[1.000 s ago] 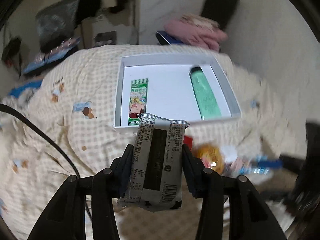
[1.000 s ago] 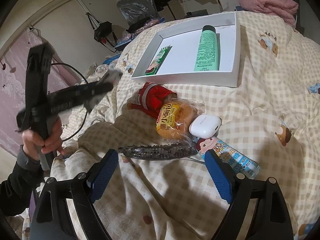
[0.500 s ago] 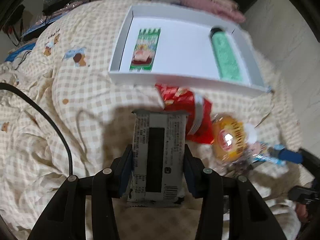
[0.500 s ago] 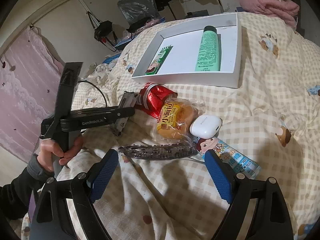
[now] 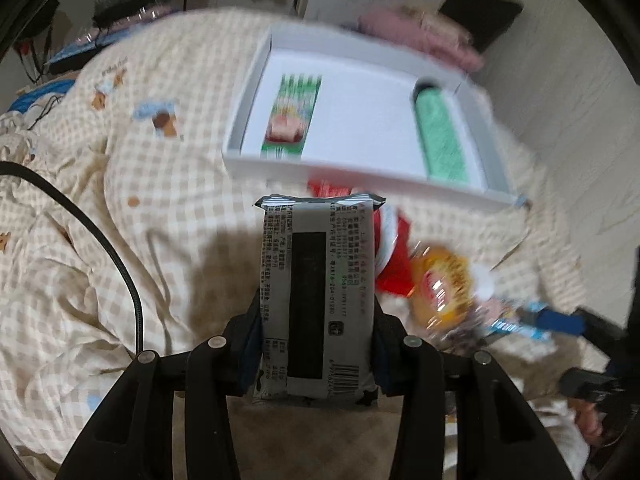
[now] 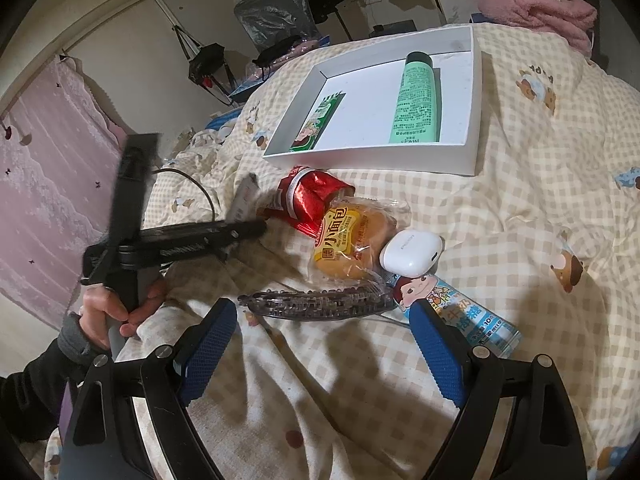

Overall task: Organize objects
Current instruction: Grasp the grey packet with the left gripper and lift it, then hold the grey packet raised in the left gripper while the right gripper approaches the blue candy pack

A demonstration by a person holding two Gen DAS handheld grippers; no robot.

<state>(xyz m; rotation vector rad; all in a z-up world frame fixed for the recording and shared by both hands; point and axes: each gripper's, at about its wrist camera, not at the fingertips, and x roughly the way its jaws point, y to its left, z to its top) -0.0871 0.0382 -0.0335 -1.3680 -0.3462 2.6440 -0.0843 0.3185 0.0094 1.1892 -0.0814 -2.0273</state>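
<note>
1. Risk, left wrist view: the left gripper (image 5: 318, 336) pinches a grey snack packet (image 5: 318, 300) by its sides, low on the wrapper, so the long free end could sag or slide out of the pads if the swing is quick. The packet hangs in the air short of the white tray (image 5: 362, 178); its near wall could catch the packet's front edge. The green sachet (image 5: 292, 120) and green tube (image 5: 440, 136) already lie inside, with bare floor between them, so a skewed drop may land on either.
2. Risk, right wrist view: the right gripper (image 6: 320, 344) is spread wide with nothing between its pads, low over the hair clip (image 6: 316, 302). The bun packet (image 6: 348, 240), red wrapper (image 6: 310, 200), white earbud case (image 6: 412, 252) and candy tube (image 6: 456, 312) crowd together, so a grab may snag a neighbour.
3. Surface, both views: a soft, rumpled checked quilt (image 6: 540, 184) that lets the tray tilt. The room is a cluttered bedroom, with pink towels (image 6: 536, 12) behind.
</note>
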